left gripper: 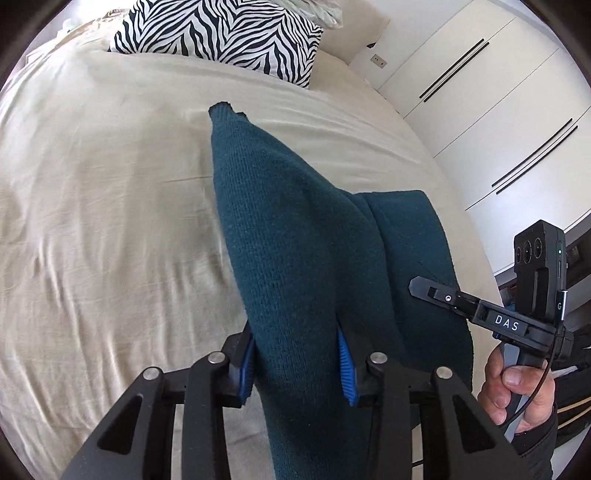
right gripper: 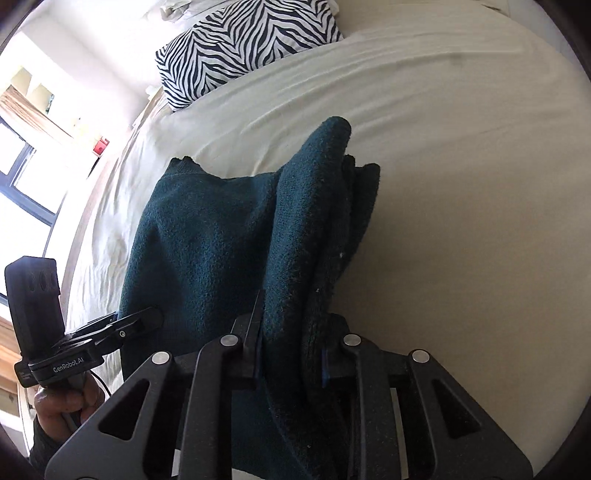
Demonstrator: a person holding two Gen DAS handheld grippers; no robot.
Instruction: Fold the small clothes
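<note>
A dark teal knitted garment (left gripper: pixel 295 236) hangs between both grippers above the bed. My left gripper (left gripper: pixel 297 365) is shut on one bunched edge of it, blue pads pressing the cloth. My right gripper (right gripper: pixel 291 347) is shut on the other edge, where the garment (right gripper: pixel 207 251) is gathered into thick folds. The right gripper also shows in the left wrist view (left gripper: pixel 436 291), at the garment's right side. The left gripper shows in the right wrist view (right gripper: pixel 140 321), at the garment's left side. The cloth's lower part is hidden below the fingers.
A cream sheet covers the bed (left gripper: pixel 92 192), also seen in the right wrist view (right gripper: pixel 461 192). A zebra-striped pillow (left gripper: pixel 221 33) lies at the head, also in the right wrist view (right gripper: pixel 243 48). White wardrobe doors (left gripper: pixel 491 99) stand right; a window (right gripper: pixel 26 173) is left.
</note>
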